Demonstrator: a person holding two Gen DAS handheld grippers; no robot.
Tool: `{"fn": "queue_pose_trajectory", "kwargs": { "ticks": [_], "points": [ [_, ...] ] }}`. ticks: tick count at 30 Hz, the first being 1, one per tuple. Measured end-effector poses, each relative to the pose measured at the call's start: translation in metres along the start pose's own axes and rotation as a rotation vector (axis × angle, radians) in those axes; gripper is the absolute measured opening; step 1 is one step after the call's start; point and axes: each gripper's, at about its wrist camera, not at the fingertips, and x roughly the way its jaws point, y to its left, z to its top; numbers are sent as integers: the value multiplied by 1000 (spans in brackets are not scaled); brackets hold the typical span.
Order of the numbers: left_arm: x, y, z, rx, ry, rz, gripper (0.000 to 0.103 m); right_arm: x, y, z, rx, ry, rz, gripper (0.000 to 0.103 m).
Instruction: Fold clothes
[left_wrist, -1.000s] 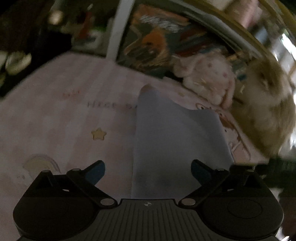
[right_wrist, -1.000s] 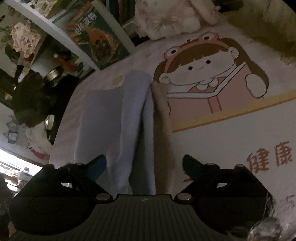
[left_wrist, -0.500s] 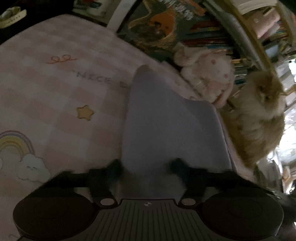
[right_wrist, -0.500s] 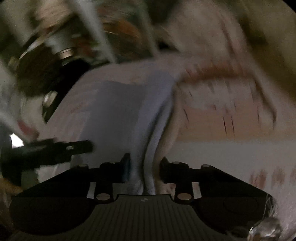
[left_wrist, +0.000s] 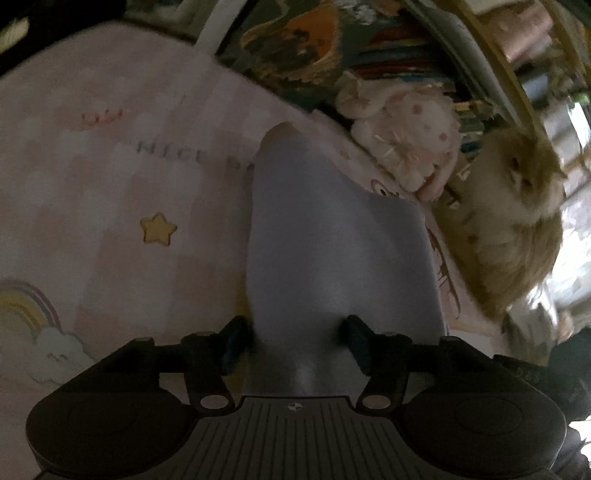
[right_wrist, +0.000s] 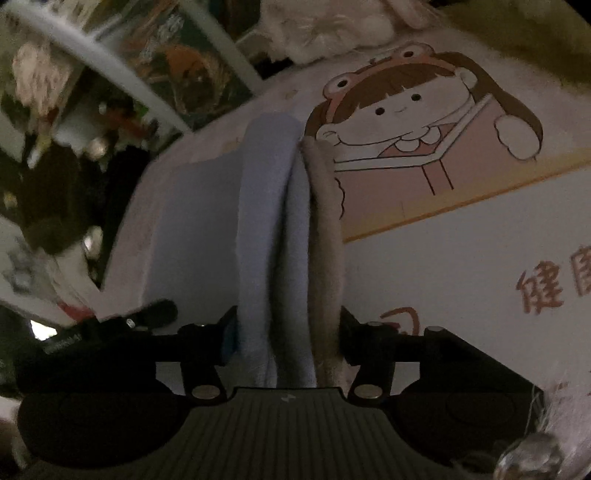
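A pale blue garment (left_wrist: 332, 251) lies on a pink printed bed sheet (left_wrist: 110, 192). My left gripper (left_wrist: 295, 343) is shut on its near edge, and the cloth bunches between the fingers. In the right wrist view the garment (right_wrist: 258, 221) shows as stacked blue folds with a beige layer (right_wrist: 325, 229) on the right side. My right gripper (right_wrist: 286, 336) is shut on these folds. The other gripper (right_wrist: 110, 325) shows at the left of that view.
A pink plush rabbit (left_wrist: 406, 129) and a tan furry plush (left_wrist: 517, 229) sit at the sheet's far edge, before a bookshelf (left_wrist: 332, 48). A cartoon girl print (right_wrist: 424, 122) covers the sheet to the right of the garment. Dark clutter (right_wrist: 44, 184) lies beyond the left edge.
Both grippers were open around the garment's edges one second ago. Both have since closed on the cloth. The left gripper's view has shifted closer to the cloth.
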Motion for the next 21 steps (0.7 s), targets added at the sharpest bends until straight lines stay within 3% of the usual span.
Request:
{"fn": "queue_pose_trajectory", "kwargs": {
  "ticks": [3, 5, 7, 10, 11, 15, 17, 21],
  "points": [
    [4, 0, 1, -7, 4, -13, 55, 4, 3, 2, 4, 4, 4, 49],
    [6, -5, 2, 20, 7, -6, 48, 7, 12, 2, -42, 11, -25, 40],
    [3, -18, -1, 109, -7, 23, 40, 4, 26, -2, -157, -17, -64, 33],
    [1, -19, 0, 116, 4, 25, 39, -3, 54, -14, -385, -71, -144, 30],
    [1, -18, 0, 111, 10, 23, 39, -4, 56, -16, -404, -74, -151, 30],
    [1, -16, 2, 94, 32, 18, 46, -5, 39, -11, -294, -45, -116, 33],
    [1, -13, 3, 82, 43, 11, 48, -4, 27, -6, -210, -28, -94, 43],
    [5, -7, 3, 51, 52, -6, 53, 0, 15, -4, -115, -8, -69, 48]
  ]
}}
